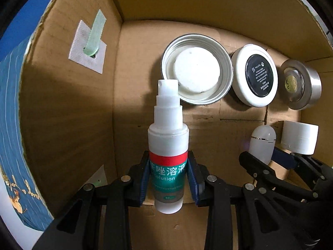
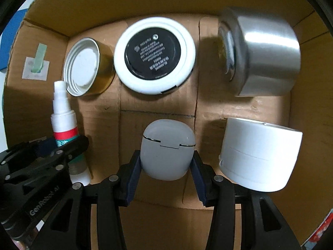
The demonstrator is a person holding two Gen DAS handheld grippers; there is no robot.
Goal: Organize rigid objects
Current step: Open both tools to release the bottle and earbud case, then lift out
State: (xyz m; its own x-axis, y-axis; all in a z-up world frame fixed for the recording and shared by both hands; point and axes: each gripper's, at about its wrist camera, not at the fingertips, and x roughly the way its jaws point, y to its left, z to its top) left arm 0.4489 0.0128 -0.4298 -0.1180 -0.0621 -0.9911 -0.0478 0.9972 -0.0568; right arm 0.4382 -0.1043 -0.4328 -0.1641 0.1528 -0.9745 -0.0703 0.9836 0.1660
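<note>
Nearest, one object per gripper; my left gripper (image 1: 168, 170) is clamped on the one spray bottle (image 1: 167, 143), blue pads pressing the red-and-green label from both sides, white nozzle pointing away into the cardboard box (image 1: 145, 4); my right gripper (image 2: 167, 166) is closed around the one frosted white earbud case (image 2: 167, 148), pads on its two flanks, lid seam facing me.

Count inside the box: six rigid items in all. Near row, left to right: spray bottle, earbud case, one white cylindrical jar (image 2: 260, 154) lying on its side just beside the case. Far row, against the back wall: one open metal lid (image 2: 83, 73) with a white liner, one round white compact (image 2: 155, 55) with a black label face, one silver jar (image 2: 264, 58) on its side.

One paper patch with a green strip (image 1: 91, 41) sits on the box's left wall.

Hard to make out: the compact's print is too small to read; the silver jar is blurred in the right wrist view; the bottle's lower label is partly covered by my pads; whether either held item rests on the box floor, I probably cannot tell.
</note>
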